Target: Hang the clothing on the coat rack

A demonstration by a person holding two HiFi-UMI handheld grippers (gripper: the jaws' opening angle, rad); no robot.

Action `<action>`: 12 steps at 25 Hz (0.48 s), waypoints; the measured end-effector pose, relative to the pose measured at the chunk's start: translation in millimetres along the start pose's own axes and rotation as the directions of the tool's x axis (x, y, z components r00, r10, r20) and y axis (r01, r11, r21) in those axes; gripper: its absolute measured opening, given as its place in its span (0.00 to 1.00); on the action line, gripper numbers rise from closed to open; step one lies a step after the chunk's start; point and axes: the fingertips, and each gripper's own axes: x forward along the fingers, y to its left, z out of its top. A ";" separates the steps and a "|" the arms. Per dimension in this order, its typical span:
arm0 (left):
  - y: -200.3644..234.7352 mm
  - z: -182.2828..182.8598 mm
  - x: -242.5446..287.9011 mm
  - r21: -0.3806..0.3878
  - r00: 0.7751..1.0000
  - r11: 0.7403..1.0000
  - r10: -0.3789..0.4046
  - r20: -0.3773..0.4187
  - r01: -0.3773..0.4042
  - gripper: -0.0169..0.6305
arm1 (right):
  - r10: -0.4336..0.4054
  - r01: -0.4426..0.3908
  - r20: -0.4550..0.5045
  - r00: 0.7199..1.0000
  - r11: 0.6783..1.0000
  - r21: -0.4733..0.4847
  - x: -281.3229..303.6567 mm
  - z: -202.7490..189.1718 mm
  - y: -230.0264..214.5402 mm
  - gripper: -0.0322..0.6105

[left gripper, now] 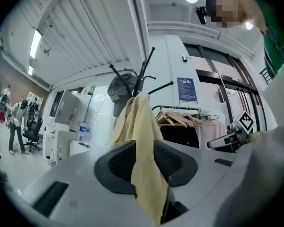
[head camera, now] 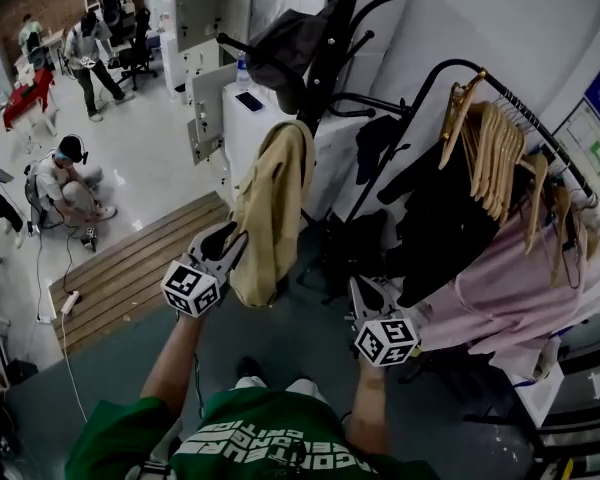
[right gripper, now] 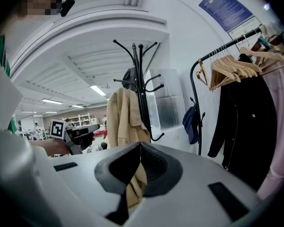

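Jaws of the left gripper [left gripper: 143,145] stand apart, the tan jacket [left gripper: 137,117] loose between them; the right gripper [right gripper: 139,144] is closed, empty. The jacket hangs above them on the coat rack [right gripper: 141,79] (shallowly, I judge), so a snagging withdrawal could drag it off.

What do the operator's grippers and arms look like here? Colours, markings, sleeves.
The left gripper and right gripper match: pale grey moulded bodies, dark ribbed pads, and each carries a marker cube with black-and-white square codes. The person wears a green T-shirt with pale lettering; its short sleeves leave the forearms bare.
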 end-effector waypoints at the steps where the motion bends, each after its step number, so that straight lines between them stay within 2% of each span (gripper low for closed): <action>1: -2.6 -1.1 -4.4 0.008 1.000 1.000 0.006 -0.013 -0.006 0.19 | 0.010 -0.010 0.001 1.000 1.000 -0.001 -0.8 -0.6 2.0 0.06; 3: -9.5 -2.7 -13.1 0.018 0.999 1.000 0.017 -0.029 -0.017 0.12 | 0.031 -0.031 0.005 0.999 1.000 -0.002 -2.2 -1.2 4.8 0.06; 12: -59.2 -6.6 -50.4 0.028 0.996 0.998 0.065 -0.061 -0.063 0.04 | 0.154 -0.154 0.003 0.988 0.988 -0.009 -14.2 -1.2 25.1 0.06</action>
